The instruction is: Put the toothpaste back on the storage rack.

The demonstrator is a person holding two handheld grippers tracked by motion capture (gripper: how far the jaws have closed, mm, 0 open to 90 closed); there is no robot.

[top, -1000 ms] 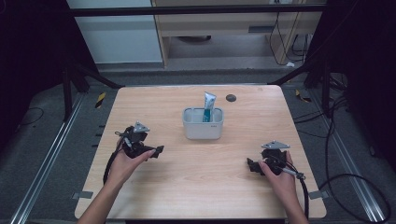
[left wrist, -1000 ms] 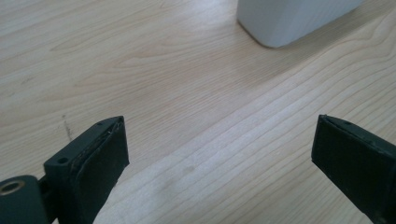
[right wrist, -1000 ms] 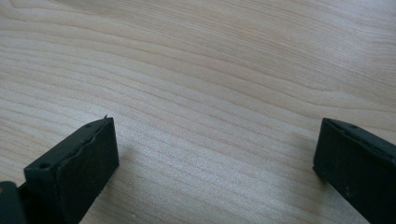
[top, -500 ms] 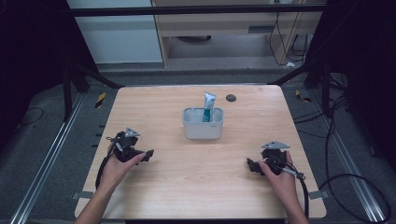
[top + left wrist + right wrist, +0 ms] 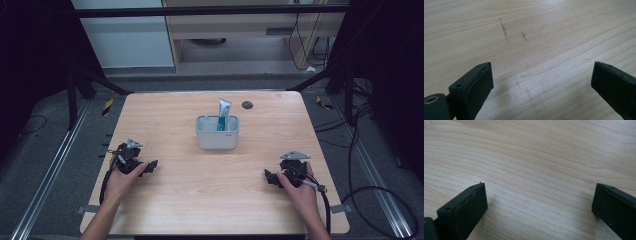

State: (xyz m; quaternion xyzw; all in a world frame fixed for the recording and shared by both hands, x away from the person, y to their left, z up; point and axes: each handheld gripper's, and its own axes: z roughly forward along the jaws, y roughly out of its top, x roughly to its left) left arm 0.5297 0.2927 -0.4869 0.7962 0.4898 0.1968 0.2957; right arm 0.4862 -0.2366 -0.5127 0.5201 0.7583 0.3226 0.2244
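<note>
1. High view: the left gripper (image 5: 150, 165) rests near the table's left edge, held in the person's left hand (image 5: 121, 176), forearm entering from the bottom
2. The right gripper (image 5: 269, 176) sits near the right edge in the right hand (image 5: 299, 186), its cable trailing off the corner
3. Left gripper view and right gripper view: each pair of black jaws stands wide apart with bare wood between them, nothing held
4. A white tub (image 5: 217, 135) stands mid-table, well apart from both grippers, with a tube (image 5: 223, 112) upright inside it
5. The wooden table (image 5: 210, 200) stands on a grey floor; a small dark disc (image 5: 247, 104) lies near its far edge
6. The tube's lower part is hidden by the tub's wall, and its print is too small to read
</note>
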